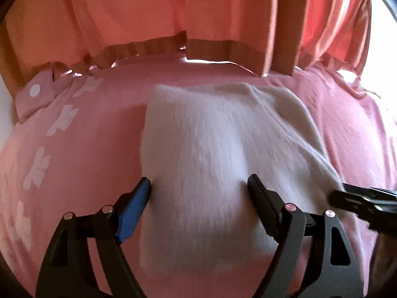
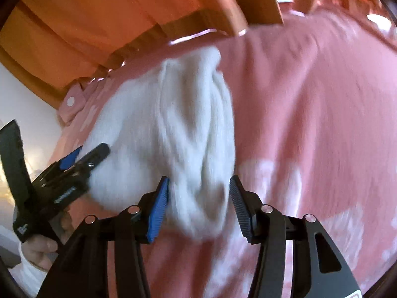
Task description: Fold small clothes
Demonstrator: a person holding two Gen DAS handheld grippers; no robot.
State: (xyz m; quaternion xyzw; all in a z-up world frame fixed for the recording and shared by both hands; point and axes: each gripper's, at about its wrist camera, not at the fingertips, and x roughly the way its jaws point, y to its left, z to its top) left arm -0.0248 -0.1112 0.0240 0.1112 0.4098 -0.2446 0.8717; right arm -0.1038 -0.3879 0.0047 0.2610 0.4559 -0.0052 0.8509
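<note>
A small white knitted garment (image 1: 211,154) lies on a pink bedsheet (image 1: 94,154); in the right wrist view it (image 2: 173,129) looks bunched and folded over. My left gripper (image 1: 199,182) is open, its fingers spread over the garment's near part. It also shows in the right wrist view (image 2: 91,154) at the garment's left edge. My right gripper (image 2: 199,181) is open, its jaws standing either side of the garment's near right end. Its tip (image 1: 352,196) shows in the left wrist view at the garment's right edge.
The pink sheet (image 2: 310,114) has white flower prints (image 1: 62,119). A pink pillow corner with a white button (image 1: 34,90) lies at the far left. Orange-pink curtains (image 1: 139,12) and a wooden bed frame (image 1: 280,57) stand behind the bed.
</note>
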